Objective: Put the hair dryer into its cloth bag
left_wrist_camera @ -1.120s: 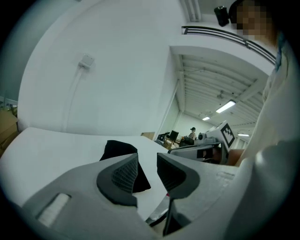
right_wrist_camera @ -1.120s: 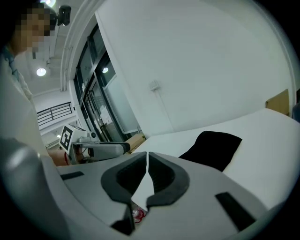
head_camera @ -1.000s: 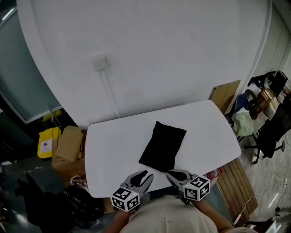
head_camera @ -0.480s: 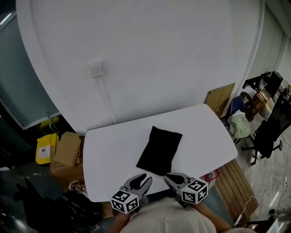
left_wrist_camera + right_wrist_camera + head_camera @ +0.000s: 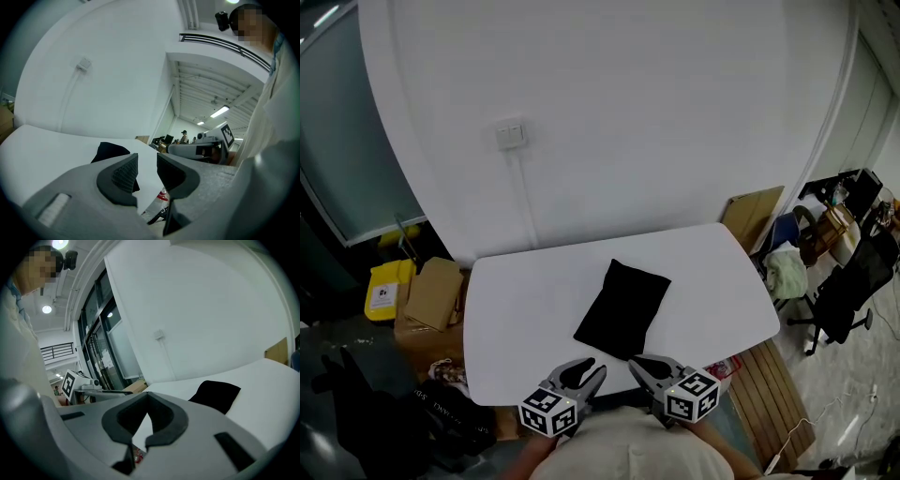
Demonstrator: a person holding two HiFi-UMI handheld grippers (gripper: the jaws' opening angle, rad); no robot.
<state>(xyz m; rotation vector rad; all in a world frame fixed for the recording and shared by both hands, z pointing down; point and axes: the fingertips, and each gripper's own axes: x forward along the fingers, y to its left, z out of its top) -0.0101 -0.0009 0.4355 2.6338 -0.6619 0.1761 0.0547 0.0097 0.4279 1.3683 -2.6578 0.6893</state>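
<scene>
Office-like workspace: black swivel chair [image 5: 847, 292], white table [image 5: 520, 305], cardboard boxes [image 5: 431, 294], glass partition [image 5: 342, 150].

Lighting: bright, even on white table [image 5: 516, 309]
Source: ceiling lamps [image 5: 220, 111]
Distortion: fisheye curvature, black vignetted corners
Shadows: faint, soft

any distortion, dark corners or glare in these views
Head view: wide-angle bend curves the white wall and the edge of the white table; even light, yet the flat black cloth bag shows no detail. Left gripper view: fisheye, black ring around the frame, dark grey fingers loom large, ceiling strip lights glow bright. Right gripper view: same black ring, bright round lamp top left.
</scene>
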